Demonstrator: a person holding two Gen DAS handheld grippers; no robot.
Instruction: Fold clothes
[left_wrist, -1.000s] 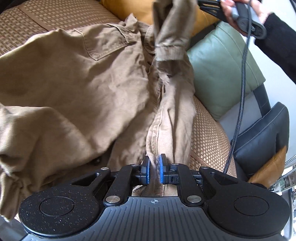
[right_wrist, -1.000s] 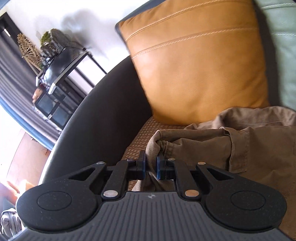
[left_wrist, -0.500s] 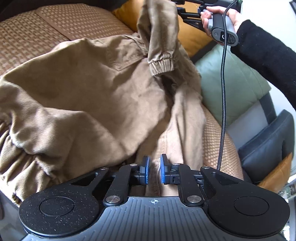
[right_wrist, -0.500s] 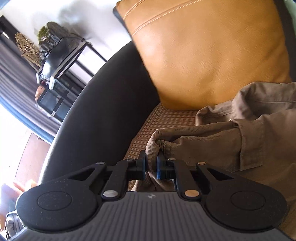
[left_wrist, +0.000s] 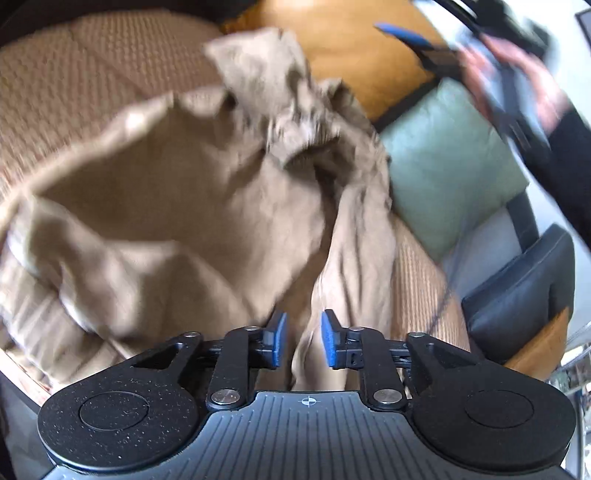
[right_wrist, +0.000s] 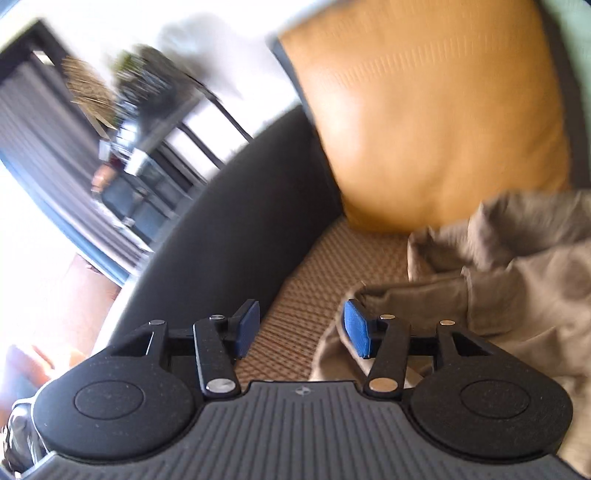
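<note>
Opening both jaws, I am releasing the soft, floppy khaki cotton jacket (left_wrist: 207, 221); its hem offers firmer hold.

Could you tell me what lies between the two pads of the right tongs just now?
Only bare woven seat mat, seen in the right wrist view. The right tongs are opening, and the jacket lies just beside the right-hand pad.
</note>
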